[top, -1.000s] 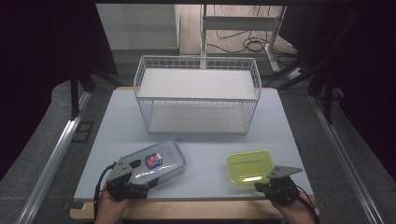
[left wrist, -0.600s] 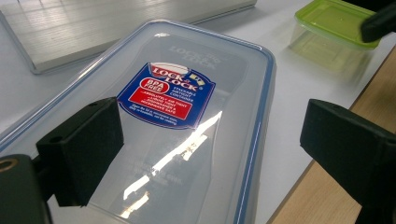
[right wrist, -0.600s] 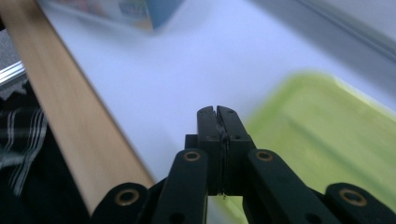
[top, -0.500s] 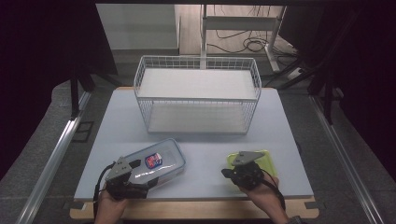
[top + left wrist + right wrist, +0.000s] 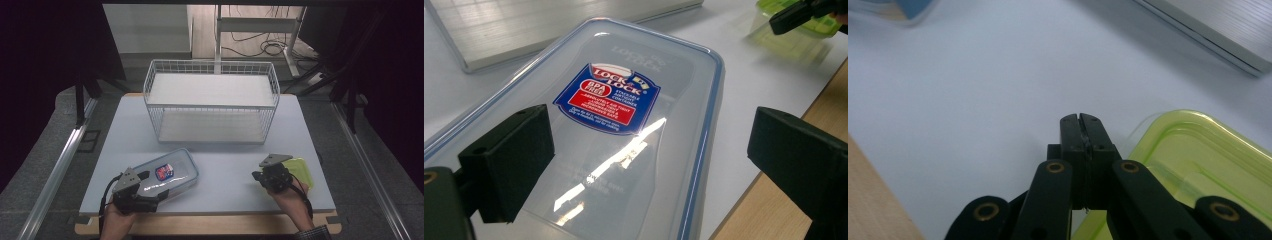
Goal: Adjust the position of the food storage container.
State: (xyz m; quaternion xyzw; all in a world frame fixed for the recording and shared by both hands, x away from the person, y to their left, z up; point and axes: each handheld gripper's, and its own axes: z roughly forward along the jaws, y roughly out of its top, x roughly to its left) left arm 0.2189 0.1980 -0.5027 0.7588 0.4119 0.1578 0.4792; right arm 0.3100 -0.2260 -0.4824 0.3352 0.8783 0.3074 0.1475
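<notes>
On the pale table top [image 5: 220, 165] two food containers lie near the front edge, well apart from each other, with a white wire basket [image 5: 212, 102] standing farther back at the middle. The clear lidded container [image 5: 165, 172], which carries a blue and red label, lies at the front left, set at a slant to the table's edge. The left gripper [image 5: 145, 176] is at this container's near end, held in the person's left hand [image 5: 117, 220]. In the left gripper view its two black jaws stand wide apart, one over the lid [image 5: 634, 130] at the left and the other out past the container's right edge over the table's wooden rim [image 5: 769, 205]; neither pad presses on the container. The yellow-green container [image 5: 302, 172] lies at the front right. The right gripper [image 5: 257, 176] is just beside its left side, held in the person's right hand [image 5: 292, 200], with the grey three-cornered plate on top. In the right gripper view its jaws are pressed together with nothing between them, their tips over bare table right at the yellow-green lid's [image 5: 1208, 155] rounded corner; whether they touch the lid cannot be told.
</notes>
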